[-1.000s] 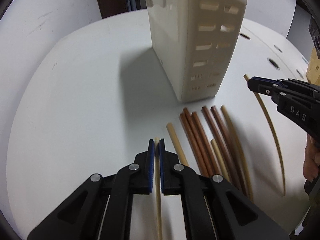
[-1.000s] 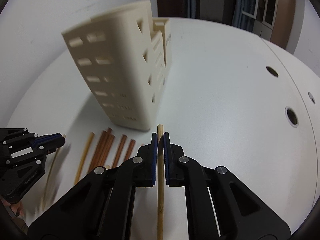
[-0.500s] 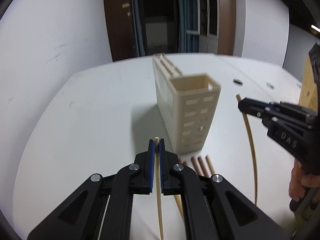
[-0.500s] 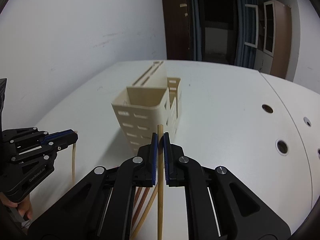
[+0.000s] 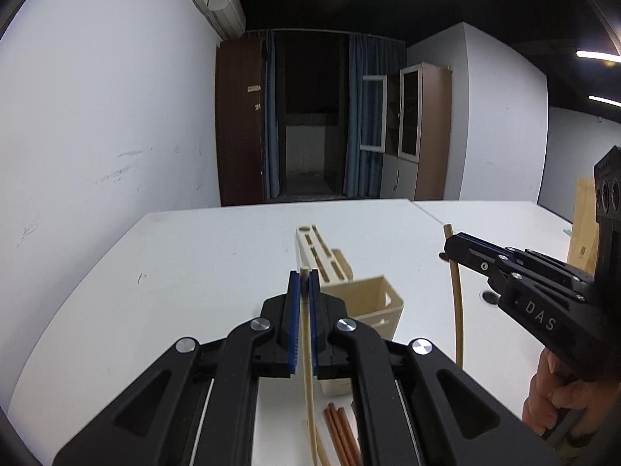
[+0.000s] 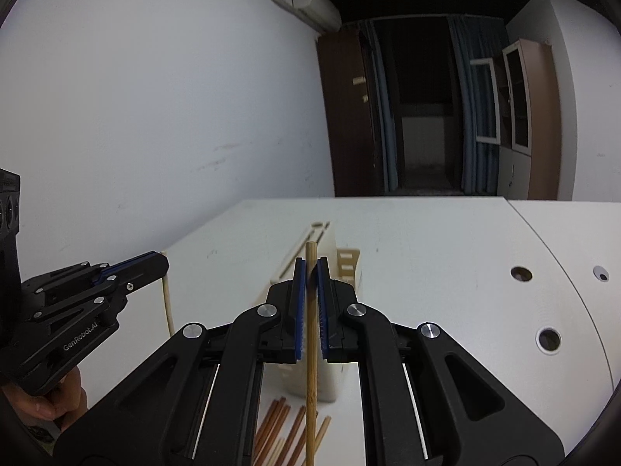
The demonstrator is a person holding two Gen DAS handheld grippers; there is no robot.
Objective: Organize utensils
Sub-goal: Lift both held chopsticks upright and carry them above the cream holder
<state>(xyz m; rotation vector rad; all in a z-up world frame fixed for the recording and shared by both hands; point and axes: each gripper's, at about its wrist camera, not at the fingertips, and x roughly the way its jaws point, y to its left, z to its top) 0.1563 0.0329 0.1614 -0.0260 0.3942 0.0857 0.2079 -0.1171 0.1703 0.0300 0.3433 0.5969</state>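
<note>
My left claw (image 5: 304,287) is clamped on a pale chopstick (image 5: 308,353), whose tip pokes just past the blue pads while the rest hangs down toward the near edge of the view. My right claw (image 6: 310,272) is clamped the same way on a tan chopstick (image 6: 310,349), its top standing a little above the pads and its shaft running down out of the picture. Each claw shows in the other's camera: from the left wrist I see the right claw (image 5: 452,242) off to the right, gripping its stick, with a hand (image 5: 559,404) on the handle below; from the right wrist the left claw (image 6: 161,266) sits at the left.

Just beyond both claws, lower down, stands the cream utensil holder (image 5: 382,303) on the white tabletop (image 5: 194,272), its open square compartment nearest me and a slotted block (image 5: 318,248) behind it. The remaining chopsticks (image 6: 287,435), reddish-brown and tan, lie flat on the tabletop at the holder's near foot. Farther right the tabletop has round cable holes (image 6: 547,339). At the far side I see a dark wooden cabinet (image 5: 240,124) and blue curtains (image 5: 359,128).
</note>
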